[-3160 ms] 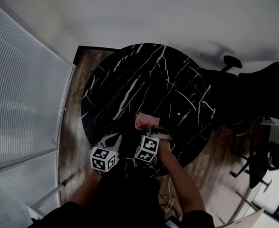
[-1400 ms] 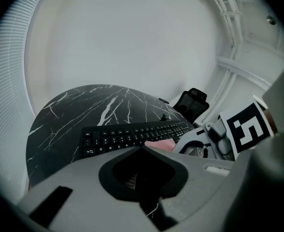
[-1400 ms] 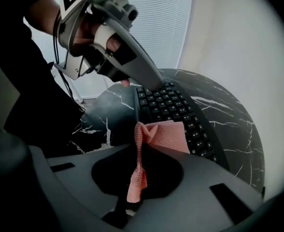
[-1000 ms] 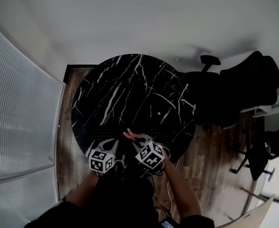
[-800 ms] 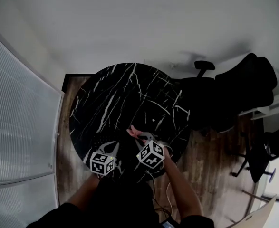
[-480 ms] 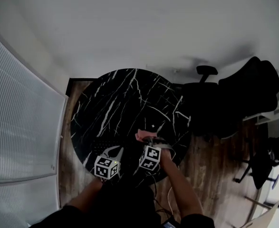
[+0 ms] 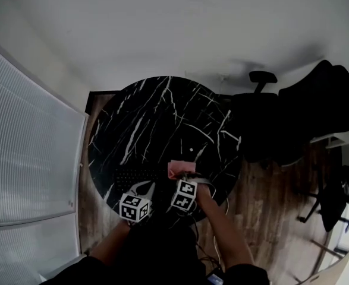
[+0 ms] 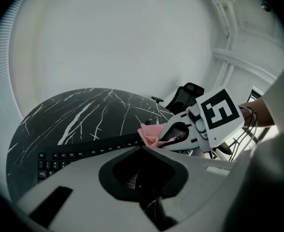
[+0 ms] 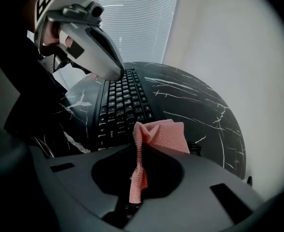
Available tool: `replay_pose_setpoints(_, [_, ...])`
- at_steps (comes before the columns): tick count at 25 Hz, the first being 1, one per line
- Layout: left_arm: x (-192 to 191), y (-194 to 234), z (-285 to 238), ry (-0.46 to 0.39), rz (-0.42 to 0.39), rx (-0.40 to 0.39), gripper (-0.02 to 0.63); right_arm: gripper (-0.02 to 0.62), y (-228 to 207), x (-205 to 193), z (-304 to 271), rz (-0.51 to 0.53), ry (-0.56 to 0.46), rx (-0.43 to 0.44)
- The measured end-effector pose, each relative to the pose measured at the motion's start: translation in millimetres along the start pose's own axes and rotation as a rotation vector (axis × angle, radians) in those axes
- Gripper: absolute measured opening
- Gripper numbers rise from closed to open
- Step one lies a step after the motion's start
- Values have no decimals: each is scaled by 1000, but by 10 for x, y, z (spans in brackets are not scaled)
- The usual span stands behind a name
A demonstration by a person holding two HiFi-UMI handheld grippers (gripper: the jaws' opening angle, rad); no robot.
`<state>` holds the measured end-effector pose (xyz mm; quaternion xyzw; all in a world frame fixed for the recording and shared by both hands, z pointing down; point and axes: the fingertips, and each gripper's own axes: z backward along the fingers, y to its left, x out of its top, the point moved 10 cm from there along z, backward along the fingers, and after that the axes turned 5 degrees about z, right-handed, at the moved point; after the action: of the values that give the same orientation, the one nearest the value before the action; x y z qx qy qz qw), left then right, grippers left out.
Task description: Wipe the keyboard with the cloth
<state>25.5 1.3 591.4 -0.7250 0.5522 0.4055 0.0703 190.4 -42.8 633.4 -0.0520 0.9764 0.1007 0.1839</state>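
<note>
Black marble with white veins: round table (image 7: 162,111), seen in the head view on a wood floor (image 7: 263,189). Black keyboard (image 7: 137,174) lying along the near edge, left of centre. Pink cloth (image 7: 179,169) at the right end of the keyboard. Left gripper (image 7: 143,186) at the near edge of the keyboard. Right gripper (image 7: 185,176) just beside it, tips at the cloth. Dark chair (image 7: 263,76) beyond the table on the right. White blinds (image 7: 25,147) on the left.

Left gripper view: left gripper (image 8: 142,148) closed tip to tip, nothing between the jaws. Keyboard (image 8: 83,151) running crosswise just ahead of the tips. Right gripper (image 8: 156,138) entering from the right, clamped on the cloth (image 8: 150,132) at the right end of the keyboard.

Right gripper view: right gripper (image 9: 138,146) clamped narrow on the cloth (image 9: 163,134). One strip of cloth hanging back through the jaws, the rest fanned out ahead over the near end of the keyboard (image 9: 122,105). Contact between cloth and keys not determinable. Left gripper (image 9: 110,71) at upper left, tip over the far part of the keyboard. Table (image 9: 195,105) bare to the right. Blinds (image 9: 142,18) behind.
</note>
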Motion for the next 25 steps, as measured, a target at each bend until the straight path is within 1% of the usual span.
replay_pose_setpoints(7, [-81,-46,11,20,-17,0,0,12,265,-79,19,-14,-15,41])
replay_pose_setpoints(13, [-181,-73,34,39,-22,-9,0,12,468,-106,47,-37,-23,39])
replay_pose_setpoints(19, [-311,-141,38,57,-32,-37,0,12,635,-128,75,-74,-29,45])
replay_pose_setpoints(25, [-384,-180,44,76,-45,-55,0,12,961,-150,27,-65,-6,97])
